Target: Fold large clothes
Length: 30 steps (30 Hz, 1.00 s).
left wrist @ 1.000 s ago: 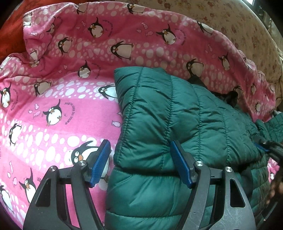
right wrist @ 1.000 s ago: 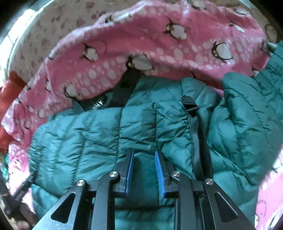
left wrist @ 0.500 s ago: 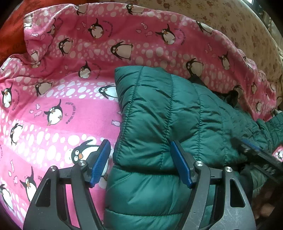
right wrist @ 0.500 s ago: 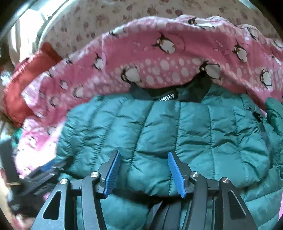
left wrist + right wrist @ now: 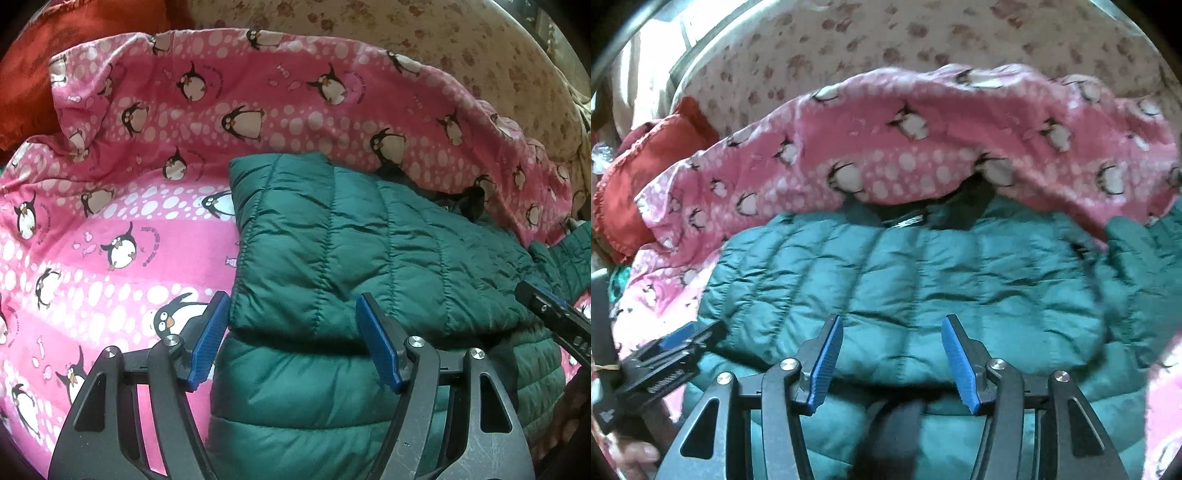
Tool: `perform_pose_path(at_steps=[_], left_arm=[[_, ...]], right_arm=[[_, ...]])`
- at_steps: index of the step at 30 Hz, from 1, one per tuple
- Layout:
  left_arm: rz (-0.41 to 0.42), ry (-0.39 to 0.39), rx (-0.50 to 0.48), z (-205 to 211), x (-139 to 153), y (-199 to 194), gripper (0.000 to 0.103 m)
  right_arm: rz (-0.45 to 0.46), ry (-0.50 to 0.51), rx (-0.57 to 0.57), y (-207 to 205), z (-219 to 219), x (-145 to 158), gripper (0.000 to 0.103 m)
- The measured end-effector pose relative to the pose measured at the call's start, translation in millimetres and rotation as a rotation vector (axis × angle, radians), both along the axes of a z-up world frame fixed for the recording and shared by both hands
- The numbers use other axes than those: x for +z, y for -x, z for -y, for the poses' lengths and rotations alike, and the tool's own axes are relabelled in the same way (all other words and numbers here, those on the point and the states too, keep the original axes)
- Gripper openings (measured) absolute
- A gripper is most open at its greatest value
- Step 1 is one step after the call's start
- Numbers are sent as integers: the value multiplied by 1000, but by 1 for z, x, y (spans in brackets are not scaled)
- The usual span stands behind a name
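A dark green quilted puffer jacket lies partly folded on a pink penguin-print blanket; it also shows in the right wrist view. A folded flap lies across its lower body. My left gripper is open and empty, its blue pads straddling the flap's near edge at the jacket's left side. My right gripper is open and empty above the flap's near edge, at the jacket's middle. The black collar is partly hidden under the blanket's fold. Each gripper shows in the other's view: right, left.
The pink blanket bunches up behind the jacket. A red cushion lies at the far left, also in the right wrist view. A cream floral cover rises behind. A green sleeve trails off to the right.
My right gripper went from nearly shut to wide open, letting go of the jacket and drawing back toward its middle. The left gripper stayed open and hardly moved.
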State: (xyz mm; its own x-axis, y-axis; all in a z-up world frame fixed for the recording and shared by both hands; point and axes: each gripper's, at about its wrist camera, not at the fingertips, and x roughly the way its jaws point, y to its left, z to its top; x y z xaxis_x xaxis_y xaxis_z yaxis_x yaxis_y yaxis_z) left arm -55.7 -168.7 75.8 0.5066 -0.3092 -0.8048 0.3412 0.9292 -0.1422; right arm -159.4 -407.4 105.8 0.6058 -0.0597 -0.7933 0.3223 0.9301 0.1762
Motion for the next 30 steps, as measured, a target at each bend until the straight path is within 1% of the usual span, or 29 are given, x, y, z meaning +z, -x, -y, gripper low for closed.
perform_pose_path(at_steps=[2,4,6,7,9,12,16,20,23,26,29,30], left_arm=[[-1,5,8,0,1,0,71],[-1,18,20,-2,4,1,71],[10,45,26,-4,10,3,71],[17,57,25,-5,12,4,71],[41,73,23,-5,19,9,71],[66,89,6,0,25,15,71],[76,68,-19,9,26,20,71],[75,61,-37,16,24,22,71],[79,72,-46,18,23,24,71],[45,84,-64,24,17,20,71],[-16,79,-69,30,3,15,71],[-19,75,-67,31,1,15,71]], right_arm=[[-24,20,-43,5,10,-8,53],[-50,11,-70,9,19,-18,53],[-97,10,-78,8,26,-32,56],[-107,8,-73,6,27,-39,61],[-101,18,-72,5,28,-44,65],[-102,19,-68,4,28,-50,68],[-97,-50,-67,5,39,-53,71],[-96,-83,-59,7,43,-46,71],[-38,-112,-76,22,46,-30,71],[5,-95,-82,39,52,-15,71],[14,-68,-91,56,67,-4,71],[17,-62,-106,63,76,-1,71]])
